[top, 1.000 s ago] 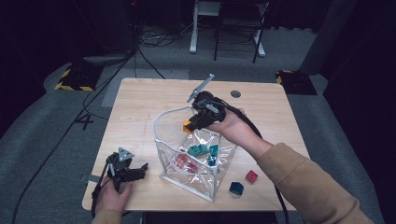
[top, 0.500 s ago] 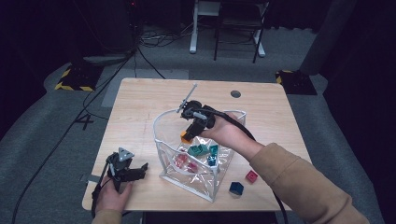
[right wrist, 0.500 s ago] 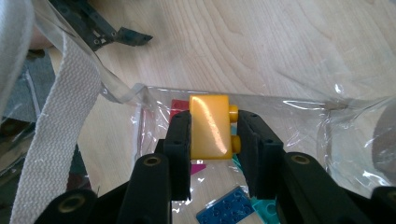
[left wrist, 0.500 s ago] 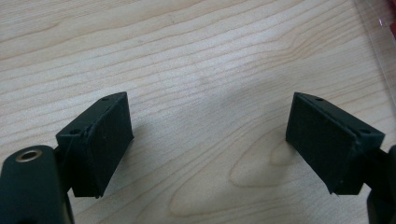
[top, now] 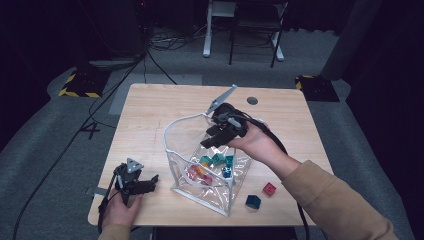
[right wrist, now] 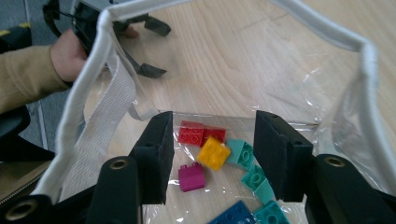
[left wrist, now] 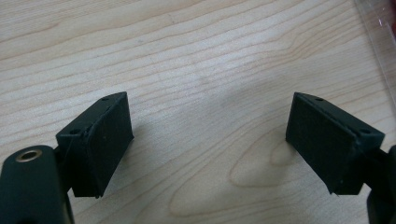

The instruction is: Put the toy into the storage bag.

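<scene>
At the near edge of the tabletop the left tongs rest released, nothing between them. Farther in, the right tongs hang over the clear pouch's mouth, jaws just opened and empty, above a yellow brick among others inside.

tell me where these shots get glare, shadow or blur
High view: room dark beyond the lit table, picture soft. Left gripper view: sharp wood grain, soft shadows beside the open left gripper. Right gripper view: clear bag shows pale glare; yellow brick crisp, the right gripper near the lens softer.
</scene>
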`<action>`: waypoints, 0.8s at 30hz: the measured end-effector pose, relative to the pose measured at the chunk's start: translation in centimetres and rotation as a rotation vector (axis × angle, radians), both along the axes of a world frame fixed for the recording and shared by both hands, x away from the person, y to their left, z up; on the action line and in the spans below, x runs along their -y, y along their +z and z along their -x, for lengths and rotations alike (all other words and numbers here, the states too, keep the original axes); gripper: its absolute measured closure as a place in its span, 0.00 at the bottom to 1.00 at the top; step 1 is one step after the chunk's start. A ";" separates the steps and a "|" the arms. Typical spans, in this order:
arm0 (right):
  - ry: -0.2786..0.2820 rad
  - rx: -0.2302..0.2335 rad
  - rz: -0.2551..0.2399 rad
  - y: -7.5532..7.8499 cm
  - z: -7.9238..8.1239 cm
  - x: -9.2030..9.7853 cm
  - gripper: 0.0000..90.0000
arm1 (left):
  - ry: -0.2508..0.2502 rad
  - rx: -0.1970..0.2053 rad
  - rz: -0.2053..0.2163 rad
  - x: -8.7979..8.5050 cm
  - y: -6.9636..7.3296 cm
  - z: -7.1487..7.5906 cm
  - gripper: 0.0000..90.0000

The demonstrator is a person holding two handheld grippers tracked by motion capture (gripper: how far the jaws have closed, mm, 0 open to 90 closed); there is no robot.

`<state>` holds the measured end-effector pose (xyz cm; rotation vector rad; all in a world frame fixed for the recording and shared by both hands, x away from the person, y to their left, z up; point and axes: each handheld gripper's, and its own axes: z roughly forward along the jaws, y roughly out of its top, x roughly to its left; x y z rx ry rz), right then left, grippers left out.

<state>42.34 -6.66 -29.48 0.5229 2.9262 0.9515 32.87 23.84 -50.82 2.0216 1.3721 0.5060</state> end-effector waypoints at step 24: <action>-0.143 0.127 -0.195 1.6 5.4 13.1 0.53 | 0.000 0.000 0.002 -0.1 0.0 -0.1 0.17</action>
